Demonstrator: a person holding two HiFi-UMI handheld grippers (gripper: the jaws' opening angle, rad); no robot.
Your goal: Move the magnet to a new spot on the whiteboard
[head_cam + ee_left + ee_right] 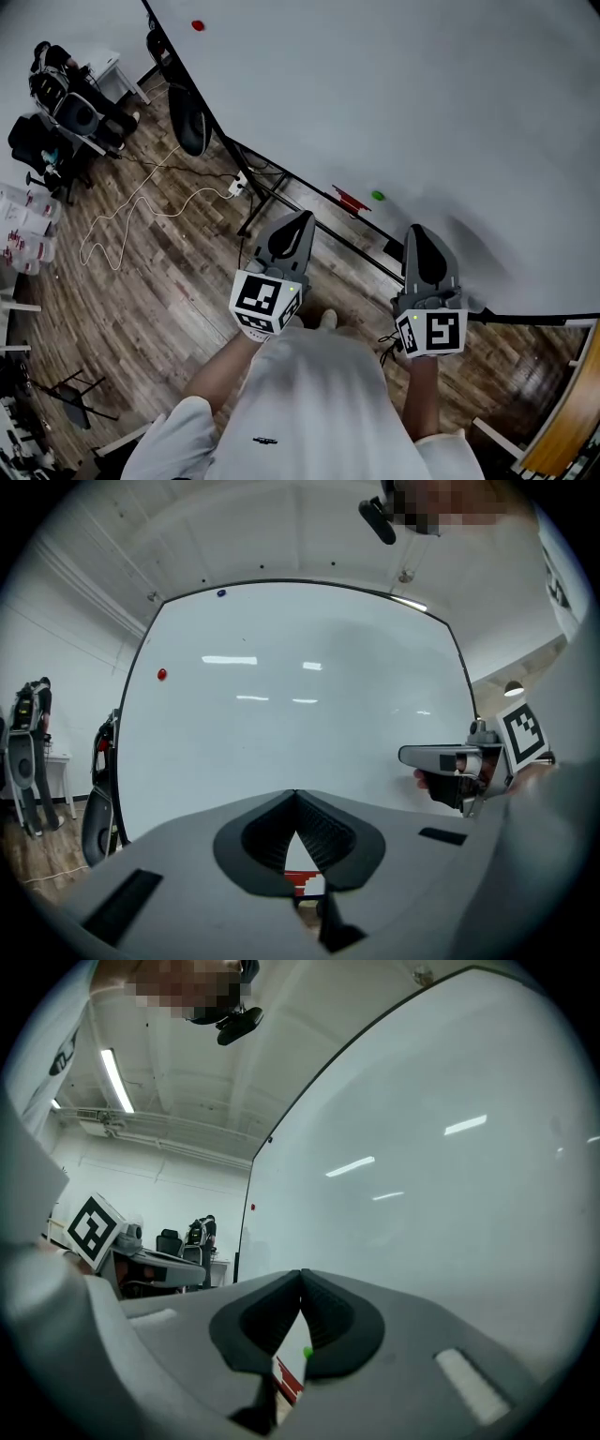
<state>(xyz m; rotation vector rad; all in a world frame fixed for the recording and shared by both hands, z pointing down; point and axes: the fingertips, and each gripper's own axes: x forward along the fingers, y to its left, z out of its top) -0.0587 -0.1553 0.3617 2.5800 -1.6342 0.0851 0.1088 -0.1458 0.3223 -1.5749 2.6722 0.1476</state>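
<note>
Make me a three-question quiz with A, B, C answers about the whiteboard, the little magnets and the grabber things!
1. Where is the green magnet?
A) on the whiteboard, near its bottom edge, beside a red object
B) in a bucket
C) on a shelf

2. In the head view, what colour is the magnet farthest from the grippers?
A) yellow
B) red
C) black

3. How do the left gripper's jaws stand?
A) wide apart
B) closed on a magnet
C) closed with nothing between them

Answers:
1 A: the green dot sits on the board, just above its lower rail.
2 B: the red magnet sits at the board's far end.
3 C: in the left gripper view the tips meet and only the board shows behind them.
</note>
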